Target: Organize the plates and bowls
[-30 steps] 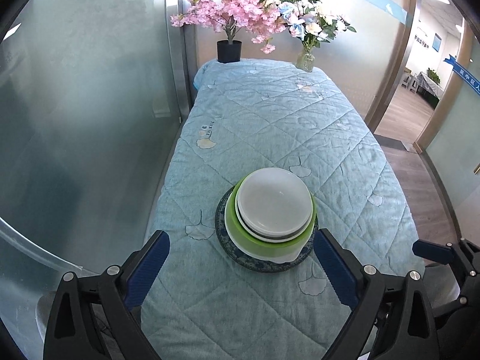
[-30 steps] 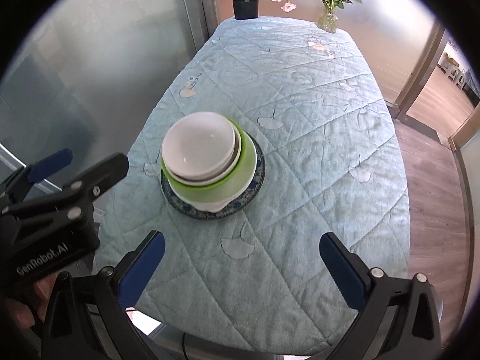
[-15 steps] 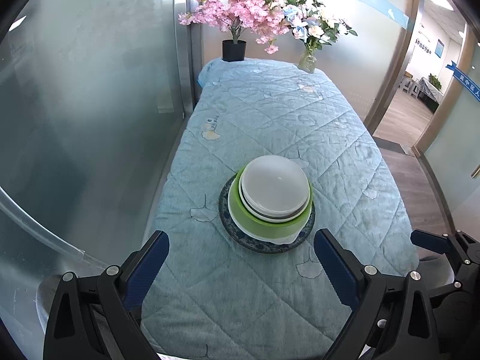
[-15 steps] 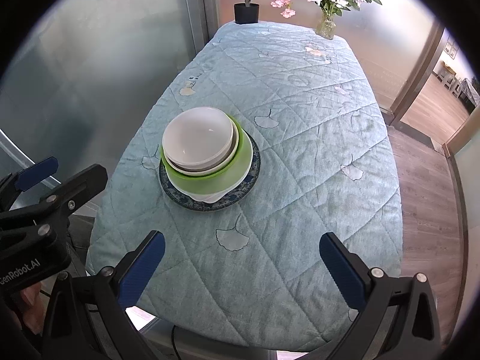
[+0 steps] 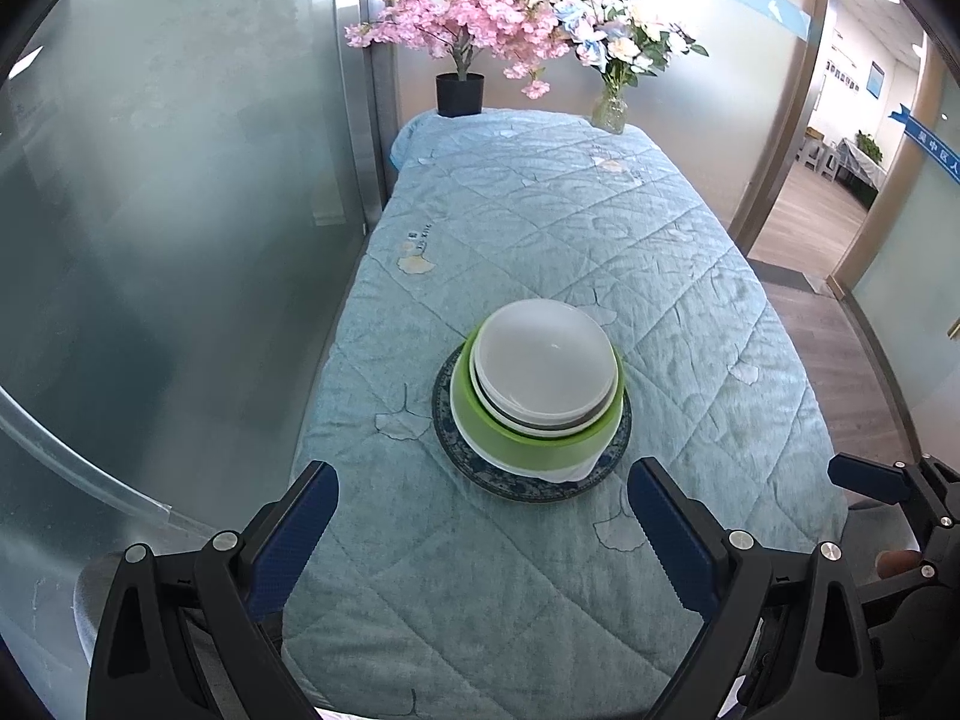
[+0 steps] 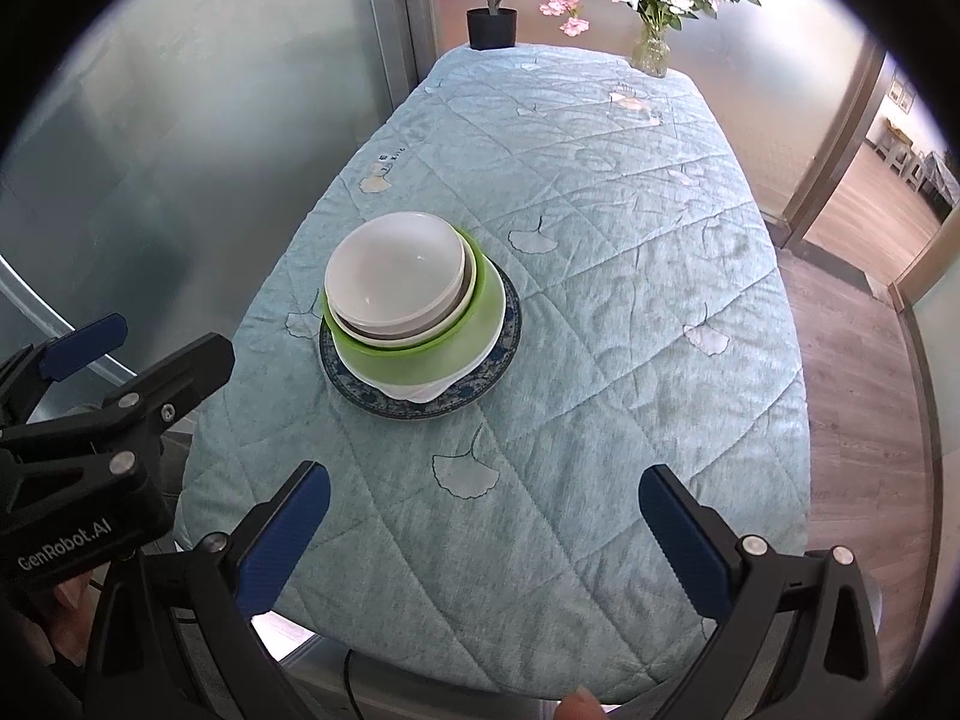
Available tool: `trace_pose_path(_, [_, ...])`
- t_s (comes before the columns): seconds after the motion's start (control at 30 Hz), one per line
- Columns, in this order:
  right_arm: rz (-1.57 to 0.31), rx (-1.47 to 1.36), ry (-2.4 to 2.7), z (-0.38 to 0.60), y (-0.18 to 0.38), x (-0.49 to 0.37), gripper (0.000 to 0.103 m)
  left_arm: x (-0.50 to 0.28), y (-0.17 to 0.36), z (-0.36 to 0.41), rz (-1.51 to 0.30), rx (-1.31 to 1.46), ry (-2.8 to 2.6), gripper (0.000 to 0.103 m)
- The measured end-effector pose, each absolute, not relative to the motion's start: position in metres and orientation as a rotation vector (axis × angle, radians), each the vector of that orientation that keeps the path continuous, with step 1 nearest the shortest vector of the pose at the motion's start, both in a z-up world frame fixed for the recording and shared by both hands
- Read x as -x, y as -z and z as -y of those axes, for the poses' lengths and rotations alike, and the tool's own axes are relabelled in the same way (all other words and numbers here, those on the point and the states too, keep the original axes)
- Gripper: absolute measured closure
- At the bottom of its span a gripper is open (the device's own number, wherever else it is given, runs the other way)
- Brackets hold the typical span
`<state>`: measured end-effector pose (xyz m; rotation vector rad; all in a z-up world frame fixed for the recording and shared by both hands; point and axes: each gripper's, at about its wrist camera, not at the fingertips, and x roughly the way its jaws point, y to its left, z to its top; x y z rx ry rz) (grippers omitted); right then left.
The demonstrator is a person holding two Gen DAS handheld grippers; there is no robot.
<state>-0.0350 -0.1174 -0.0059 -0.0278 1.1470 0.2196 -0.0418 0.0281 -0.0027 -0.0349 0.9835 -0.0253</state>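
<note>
Frosted glass wall [image 5: 150, 210] along bench's left edge; open doorway [image 5: 840, 192] beyond right edge. Long bench under quilted pale-blue cloth [image 5: 600, 228], mostly bare. Stack near front-left corner: blue-patterned round plate [image 5: 528, 483], green bowl [image 5: 522, 444], white bowls [image 5: 549, 363]. Black-potted pink blossom tree [image 5: 462, 90], glass flower vase [image 5: 611, 111] at far edge. Left gripper [image 5: 480, 528], right gripper [image 6: 480, 534]: jaws wide, empty, short of front edge.

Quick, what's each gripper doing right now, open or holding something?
Left gripper: open, holding nothing, short of the bowl stack.
Right gripper: open, holding nothing.
</note>
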Motion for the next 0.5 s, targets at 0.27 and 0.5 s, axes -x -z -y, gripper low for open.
trace_pose_path(0.27, [-1.161,0.036,-0.193,0.122,0.014,0.035,0.001,0.036,0.017,-0.017,-1.013,0.006,0.048,0.005])
trace_pose_path(0.5, [-1.172,0.019,-0.172,0.127,0.02,0.033,0.001,0.033,0.023,-0.012,-1.03,-0.005,0.07,0.005])
